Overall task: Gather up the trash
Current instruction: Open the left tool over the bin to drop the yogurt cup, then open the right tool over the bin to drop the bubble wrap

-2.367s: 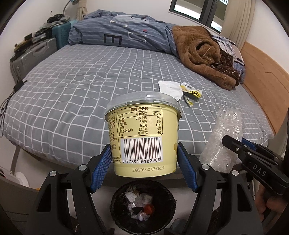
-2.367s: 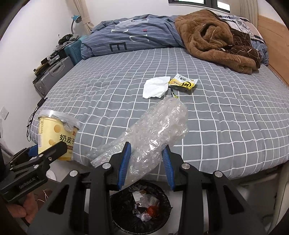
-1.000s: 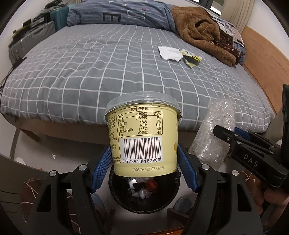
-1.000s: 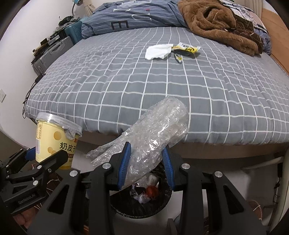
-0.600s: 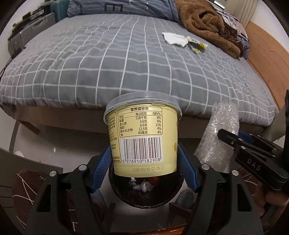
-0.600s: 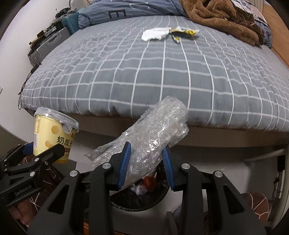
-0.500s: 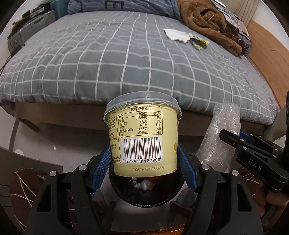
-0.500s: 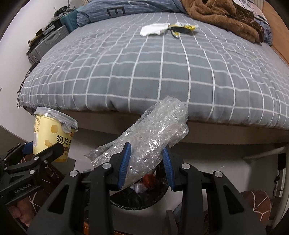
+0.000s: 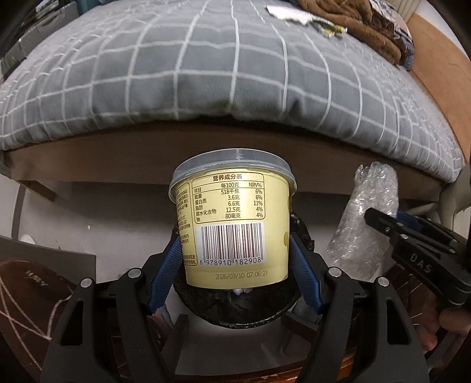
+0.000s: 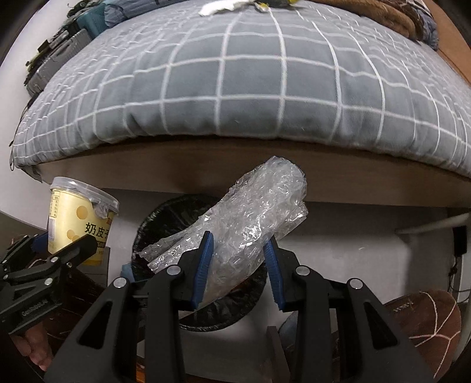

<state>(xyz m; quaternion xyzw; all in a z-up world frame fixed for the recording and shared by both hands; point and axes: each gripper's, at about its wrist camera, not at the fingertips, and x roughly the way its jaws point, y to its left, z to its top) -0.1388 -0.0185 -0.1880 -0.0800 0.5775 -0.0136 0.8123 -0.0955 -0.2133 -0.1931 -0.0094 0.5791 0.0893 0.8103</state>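
Note:
My left gripper [image 9: 234, 250] is shut on a yellow snack tub [image 9: 232, 218] with a clear lid and a barcode label. The tub hangs right above a black-lined trash bin [image 9: 235, 306] on the floor. My right gripper [image 10: 238, 259] is shut on a crumpled piece of bubble wrap [image 10: 250, 224], held over the same bin [image 10: 164, 218]. In the right wrist view the tub [image 10: 79, 218] and the left gripper [image 10: 53, 256] show at the left. In the left wrist view the bubble wrap [image 9: 365, 224] and the right gripper [image 9: 412, 247] show at the right. A white tissue [image 9: 290, 13] and a yellow wrapper [image 9: 329, 28] lie far back on the bed.
The grey checked bed [image 9: 206, 64] and its wooden frame [image 9: 147, 156] overhang just behind the bin. Brown slippers [image 10: 424, 318] lie on the floor at the right, another [image 9: 26, 294] at the left. A brown blanket [image 9: 374, 26] and suitcases [image 10: 56, 53] are further back.
Both grippers have sunk toward the floor with their loads and tipped further down. The bed edge now stands above them and the bin looks larger and closer.

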